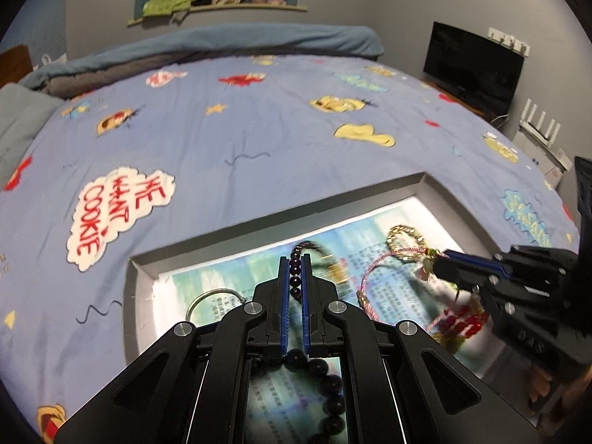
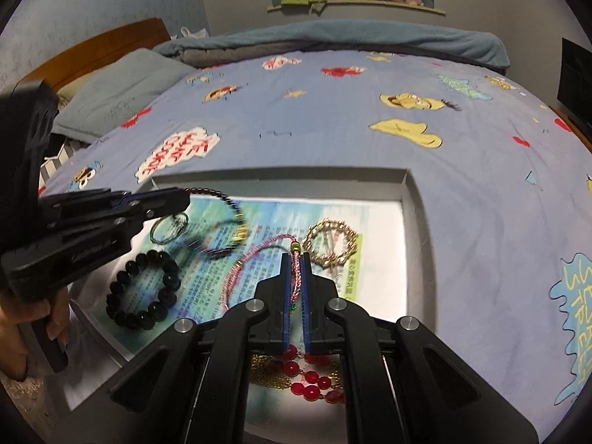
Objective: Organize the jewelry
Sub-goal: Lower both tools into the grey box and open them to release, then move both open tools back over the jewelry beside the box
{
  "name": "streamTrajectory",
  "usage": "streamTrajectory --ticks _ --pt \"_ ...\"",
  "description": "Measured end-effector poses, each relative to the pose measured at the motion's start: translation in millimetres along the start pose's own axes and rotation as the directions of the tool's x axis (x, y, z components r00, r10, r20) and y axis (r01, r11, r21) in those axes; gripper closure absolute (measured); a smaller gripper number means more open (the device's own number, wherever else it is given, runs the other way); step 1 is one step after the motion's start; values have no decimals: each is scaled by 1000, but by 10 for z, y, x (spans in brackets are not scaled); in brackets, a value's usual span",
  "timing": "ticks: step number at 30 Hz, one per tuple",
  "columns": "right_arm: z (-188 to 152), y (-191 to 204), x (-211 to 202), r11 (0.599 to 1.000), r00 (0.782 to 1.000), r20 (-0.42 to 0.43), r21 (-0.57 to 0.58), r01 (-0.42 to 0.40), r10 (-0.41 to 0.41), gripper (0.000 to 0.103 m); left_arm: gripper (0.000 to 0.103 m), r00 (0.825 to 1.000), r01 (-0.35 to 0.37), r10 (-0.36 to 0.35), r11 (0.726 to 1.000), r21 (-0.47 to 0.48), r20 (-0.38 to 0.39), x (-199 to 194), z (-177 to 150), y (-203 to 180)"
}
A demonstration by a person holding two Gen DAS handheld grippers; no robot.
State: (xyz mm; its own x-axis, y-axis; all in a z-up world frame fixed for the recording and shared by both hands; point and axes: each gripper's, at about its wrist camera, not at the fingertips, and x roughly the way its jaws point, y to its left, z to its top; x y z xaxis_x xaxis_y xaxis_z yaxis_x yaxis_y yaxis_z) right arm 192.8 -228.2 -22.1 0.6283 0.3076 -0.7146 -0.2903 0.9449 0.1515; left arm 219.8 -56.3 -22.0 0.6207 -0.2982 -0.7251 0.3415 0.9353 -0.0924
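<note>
Dark bead strand (image 1: 295, 270) and pink cord bracelet (image 2: 296, 273) hang clamped above the tray (image 2: 410, 192).

The right gripper (image 2: 295, 259) has its jaws closed on a pink cord bracelet (image 2: 255, 255) above a shallow grey tray (image 2: 410, 192) lined with printed paper, lying on a bed (image 2: 333, 125). At left, the left gripper (image 2: 181, 198) pinches a dark beaded strand (image 2: 225, 199). A black bead bracelet (image 2: 142, 288), a silver ring (image 2: 168, 227), a gold bracelet (image 2: 333, 242) and red beads (image 2: 307, 381) lie in the tray.
</note>
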Motion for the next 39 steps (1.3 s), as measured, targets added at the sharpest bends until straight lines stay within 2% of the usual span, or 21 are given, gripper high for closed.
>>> streamTrajectory --ticks 12,13,14,16,18,26,32,34,35,37,39 --pt "-48 -18 33 1000 1000 -13 16 6 -6 98 97 999 -6 5 1000 -16 -54 193 -48 27" --pt "-51 -18 25 1000 1000 -13 16 6 -6 98 95 999 3 -4 1000 -22 -53 190 -52 39" --pt "-51 -16 20 1000 1000 -12 15 7 -7 97 87 999 3 -4 1000 -26 -51 192 -57 44" --pt "-49 -22 5 1000 1000 -12 16 8 -8 91 73 999 0 -1 999 -37 -37 158 -61 62" --pt "-51 -37 -44 1000 1000 5 24 11 -11 79 72 1000 -2 1 999 -38 -24 123 -56 57" --pt "-46 -98 -316 999 997 69 45 30 -33 46 60 999 -6 8 999 -48 43 -145 7 48" --pt "-48 -120 -534 997 993 102 54 53 -58 28 37 995 -40 44 998 -45 94 -416 10 30" --pt "-48 -118 -624 997 991 117 57 59 -65 24 33 992 -51 56 998 -46 113 -525 -4 27" --pt "-47 -118 -676 996 990 128 60 60 -68 18 28 991 -54 60 997 -50 121 -571 -9 32" --pt "-50 -106 -794 996 986 152 62 58 -67 8 23 987 -60 69 996 -64 145 -712 -36 43" --pt "-62 -88 -900 996 983 168 62 68 -78 6 21 984 -56 67 996 -69 168 -840 -62 47"
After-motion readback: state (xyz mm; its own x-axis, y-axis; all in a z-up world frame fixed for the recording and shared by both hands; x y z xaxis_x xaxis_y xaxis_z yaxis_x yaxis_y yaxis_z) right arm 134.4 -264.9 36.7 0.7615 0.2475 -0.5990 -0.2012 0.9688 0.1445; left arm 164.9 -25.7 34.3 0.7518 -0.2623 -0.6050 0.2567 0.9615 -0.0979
